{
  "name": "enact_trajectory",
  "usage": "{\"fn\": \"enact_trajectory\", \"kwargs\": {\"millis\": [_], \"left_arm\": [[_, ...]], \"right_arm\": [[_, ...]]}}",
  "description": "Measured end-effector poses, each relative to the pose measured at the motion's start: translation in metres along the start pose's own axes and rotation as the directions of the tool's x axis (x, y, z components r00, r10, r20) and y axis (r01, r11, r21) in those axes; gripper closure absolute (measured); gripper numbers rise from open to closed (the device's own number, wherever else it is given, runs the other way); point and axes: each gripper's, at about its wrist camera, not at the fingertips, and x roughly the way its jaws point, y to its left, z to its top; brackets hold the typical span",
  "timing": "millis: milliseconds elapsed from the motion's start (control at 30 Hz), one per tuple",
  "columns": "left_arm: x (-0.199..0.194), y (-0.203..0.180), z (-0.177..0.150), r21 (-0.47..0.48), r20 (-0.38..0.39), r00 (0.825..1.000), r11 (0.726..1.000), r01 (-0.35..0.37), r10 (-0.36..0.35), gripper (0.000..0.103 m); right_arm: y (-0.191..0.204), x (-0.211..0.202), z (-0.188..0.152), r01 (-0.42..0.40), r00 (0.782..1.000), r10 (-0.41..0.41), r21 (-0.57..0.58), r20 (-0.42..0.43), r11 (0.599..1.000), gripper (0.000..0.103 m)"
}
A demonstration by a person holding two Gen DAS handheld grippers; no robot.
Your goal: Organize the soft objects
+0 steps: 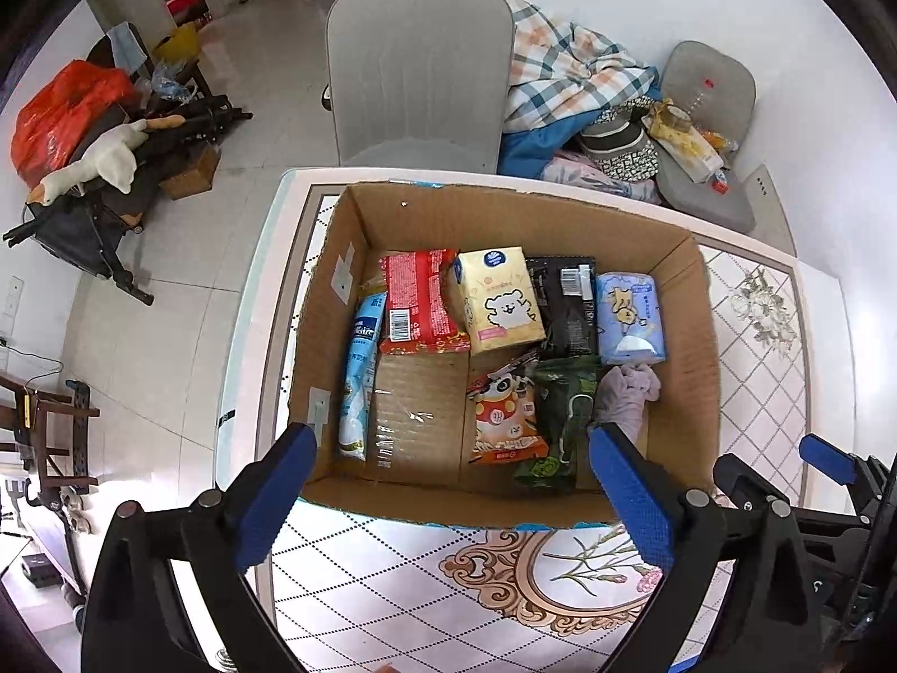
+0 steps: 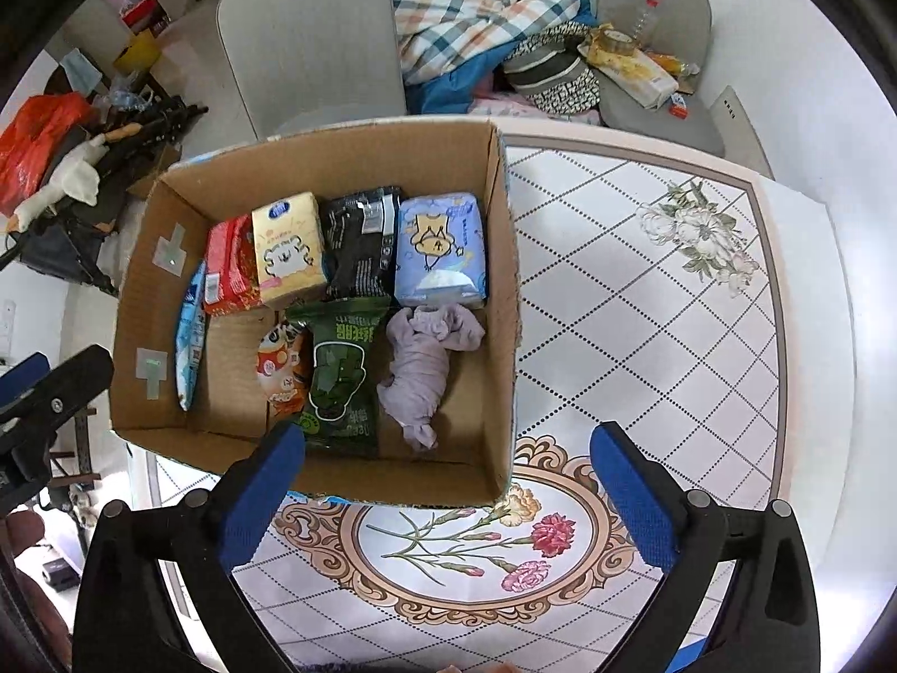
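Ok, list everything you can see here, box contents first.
cardboard box: one, brown, open, on the table
tissue pack: one, yellow, back row of the box
tissue pack: one, blue, back right corner of the box
red packet: one, back left
black packet: one, between the two tissue packs
green packet: one, front middle
orange snack bag: one, left of the green packet
light blue packet: one, along the left wall
cloth: one, lilac, crumpled, front right
table: one, white with floral pattern
chair: one, grey, behind the box
left hand-held gripper: open, empty
right hand-held gripper: open, empty
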Motion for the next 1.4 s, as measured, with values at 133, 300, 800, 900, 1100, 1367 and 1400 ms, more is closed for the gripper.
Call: {"fn": "enact_trajectory", "kwargs": {"millis": [133, 300, 800, 900, 1100, 1367, 1400], "left_arm": [[-0.021, -0.004, -0.007, 0.01, 0.034, 0.999, 1.0, 0.008, -0.008, 0.003], [-0.069, -0.014, -0.022, 0.039, 0.11, 0.994, 0.999, -0.008, 0.003, 0.003], [-0.207, -0.017, -0.077, 0.056, 0.297, 0.955, 0.998, 0.006, -0.022, 0.003], [-0.221, -0.017, -0.085, 0.051, 0.311, 0.95, 0.999, 0.013, -0.028, 0.003], [-0.24, -0.018, -0.096, 0.054, 0.34, 0.94, 0.999, 0.007, -0.025, 0.003], [-0.243, -0.02, -0.102, 0.066, 0.342, 0.939, 0.998, 0.007, -0.03, 0.003], [-0.243, -0.021, -0.103, 0.068, 0.341, 0.94, 0.998, 0.006, -0.029, 0.003]], "right_arm": [[-0.004, -0.019, -0.006, -0.008, 1.0, 0.008, 0.004, 0.029, 1.0, 0.0], [-0.009, -0.056, -0.021, -0.019, 0.995, 0.019, 0.002, 0.097, 1.0, 0.0], [-0.018, -0.21, -0.094, -0.04, 0.944, 0.048, -0.031, 0.327, 0.999, 0.0], [-0.019, -0.234, -0.104, -0.049, 0.934, 0.059, -0.037, 0.352, 0.998, 0.0], [-0.019, -0.265, -0.118, -0.047, 0.919, 0.061, -0.046, 0.39, 0.998, 0.0], [-0.024, -0.283, -0.128, -0.011, 0.903, 0.021, -0.027, 0.428, 1.0, 0.0], [-0.025, -0.283, -0.128, -0.012, 0.904, 0.021, -0.025, 0.428, 1.0, 0.0]]}}
